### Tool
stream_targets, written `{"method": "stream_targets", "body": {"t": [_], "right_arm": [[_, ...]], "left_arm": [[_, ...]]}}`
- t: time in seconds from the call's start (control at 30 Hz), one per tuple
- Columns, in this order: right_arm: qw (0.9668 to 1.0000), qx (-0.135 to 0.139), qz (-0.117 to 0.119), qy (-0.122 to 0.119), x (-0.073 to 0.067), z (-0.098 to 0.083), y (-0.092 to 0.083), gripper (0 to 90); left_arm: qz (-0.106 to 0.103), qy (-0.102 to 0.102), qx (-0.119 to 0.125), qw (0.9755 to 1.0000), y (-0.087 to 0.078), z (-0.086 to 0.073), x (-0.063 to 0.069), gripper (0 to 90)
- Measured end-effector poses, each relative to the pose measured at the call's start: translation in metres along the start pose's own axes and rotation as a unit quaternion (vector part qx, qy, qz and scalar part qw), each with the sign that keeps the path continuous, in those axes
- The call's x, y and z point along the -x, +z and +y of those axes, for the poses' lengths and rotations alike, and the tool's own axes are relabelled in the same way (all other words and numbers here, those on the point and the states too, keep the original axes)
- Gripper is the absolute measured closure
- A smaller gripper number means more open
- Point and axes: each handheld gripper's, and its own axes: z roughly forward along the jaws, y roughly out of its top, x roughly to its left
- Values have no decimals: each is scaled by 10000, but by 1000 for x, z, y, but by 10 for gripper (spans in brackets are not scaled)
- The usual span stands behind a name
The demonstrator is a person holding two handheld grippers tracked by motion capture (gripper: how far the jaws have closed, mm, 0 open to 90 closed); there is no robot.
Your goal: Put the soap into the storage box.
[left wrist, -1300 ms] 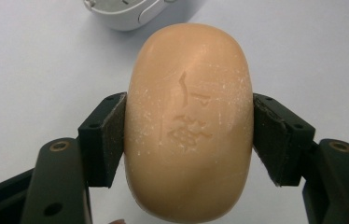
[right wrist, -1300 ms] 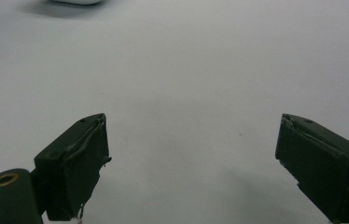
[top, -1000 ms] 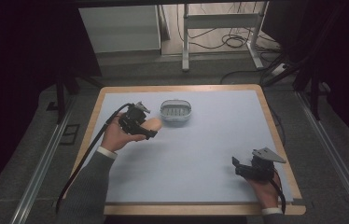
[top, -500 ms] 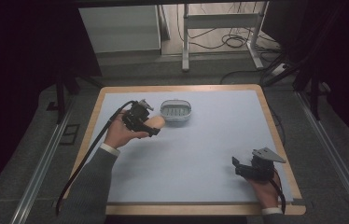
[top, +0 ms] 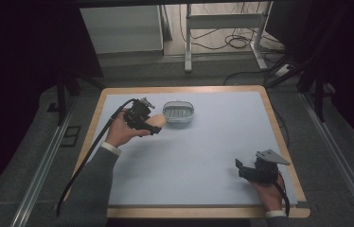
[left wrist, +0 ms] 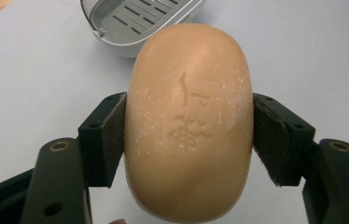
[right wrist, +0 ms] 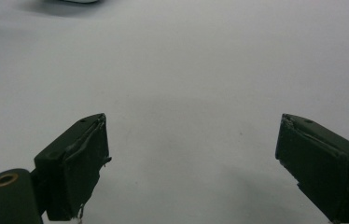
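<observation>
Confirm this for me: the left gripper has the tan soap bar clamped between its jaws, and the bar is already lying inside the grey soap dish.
Not quite. The left gripper does clamp the soap bar between its jaws, but the bar is not in the soap dish yet. The left gripper view shows the dish's slotted tray bare, beyond the bar, which is held short of it.

soap (left wrist: 189,126): waxy tan bar between my left pads, matt, dusted with pale flecks, a mark pressed into its face
soap dish (left wrist: 135,21): grey plastic, smooth, faint sheen, slotted floor
my left gripper (left wrist: 189,135): black hard plastic, matt; pads look rubbery, edges worn
my right gripper (right wrist: 193,163): same black matt body, pads frayed
table mat (top: 213,156): pale blue, smooth, matt
table rim (top: 203,212): light wood, satin finish
</observation>
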Motion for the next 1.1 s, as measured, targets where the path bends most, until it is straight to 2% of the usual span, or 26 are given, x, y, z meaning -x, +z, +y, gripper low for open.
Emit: {"method": "stream_targets", "body": {"t": [0.17,0.27,0.6,0.83,1.1], "right_arm": [[10000,4,-1,-1,0,0,0,97],[10000,-3,2,4,0,0,0,97],[10000,-42,2,21,0,0,1,97],[10000,-20,4,37,0,0,0,97],[10000,-18,-6,42,0,0,0,97]], "left_arm": [[-17,26,-13,10000,4,5,-1,322],[-107,19,-1,9999,6,6,-3,322],[-36,70,-23,10000,12,17,-10,322],[-147,-6,26,9999,18,22,-14,322],[-194,45,-41,9998,23,27,-15,322]]}}
